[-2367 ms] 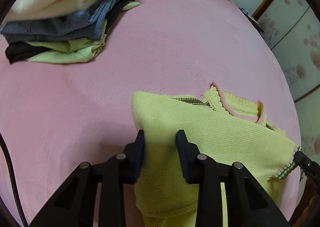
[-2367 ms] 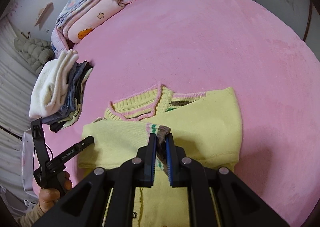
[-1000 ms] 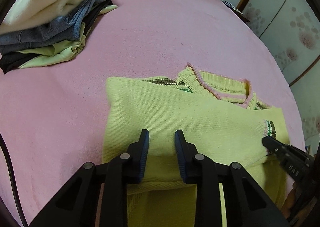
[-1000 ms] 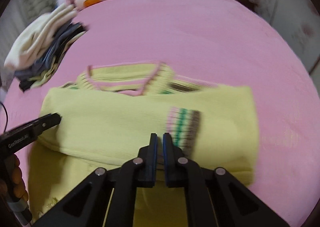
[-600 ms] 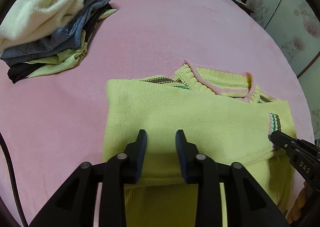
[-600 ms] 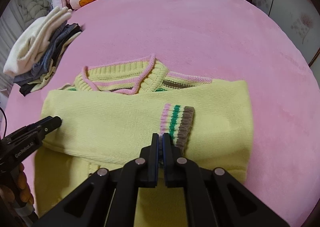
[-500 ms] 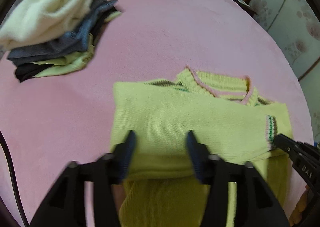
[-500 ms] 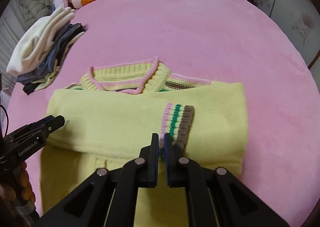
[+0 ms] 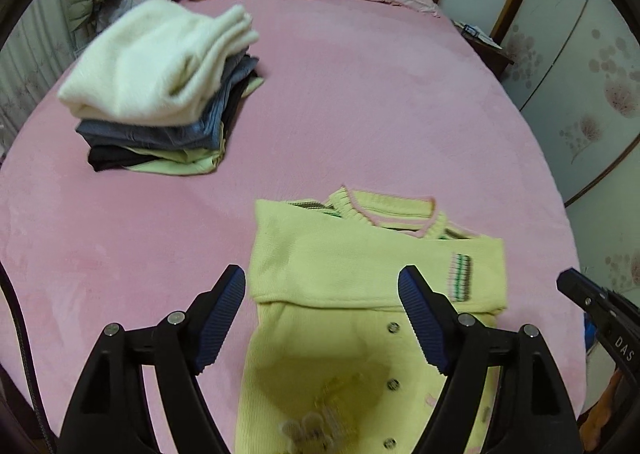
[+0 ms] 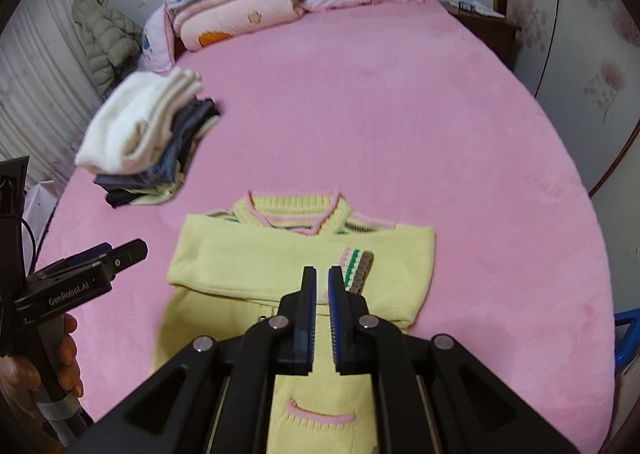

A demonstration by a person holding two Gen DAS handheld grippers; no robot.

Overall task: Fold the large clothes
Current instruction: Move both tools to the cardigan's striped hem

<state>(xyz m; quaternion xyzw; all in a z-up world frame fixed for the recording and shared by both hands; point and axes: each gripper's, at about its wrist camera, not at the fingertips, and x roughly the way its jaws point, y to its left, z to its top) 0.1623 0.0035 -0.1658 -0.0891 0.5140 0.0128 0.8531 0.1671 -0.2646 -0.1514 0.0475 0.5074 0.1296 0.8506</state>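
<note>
A yellow knit cardigan [image 9: 360,266] [image 10: 280,254] with pink collar trim lies flat on the pink bed, both sleeves folded across its chest. The striped cuff [image 10: 357,263] of the top sleeve lies right of centre. My left gripper [image 9: 322,290] is wide open and empty, raised above the cardigan's lower body. My right gripper [image 10: 322,283] has its jaws a small gap apart with nothing between them, just short of the cuff. The left gripper also shows at the left of the right wrist view [image 10: 120,250].
A stack of folded clothes [image 9: 160,94] [image 10: 148,142] topped by a white sweater sits at the left on the pink bed [image 9: 380,94]. Folded quilts [image 10: 236,6] and a pillow lie at the headboard. Wardrobe doors stand at the right.
Both grippers let go of the sleeves, now lying folded across the chest, and pulled back and up. The left jaws opened wide; the right jaws parted slightly.
</note>
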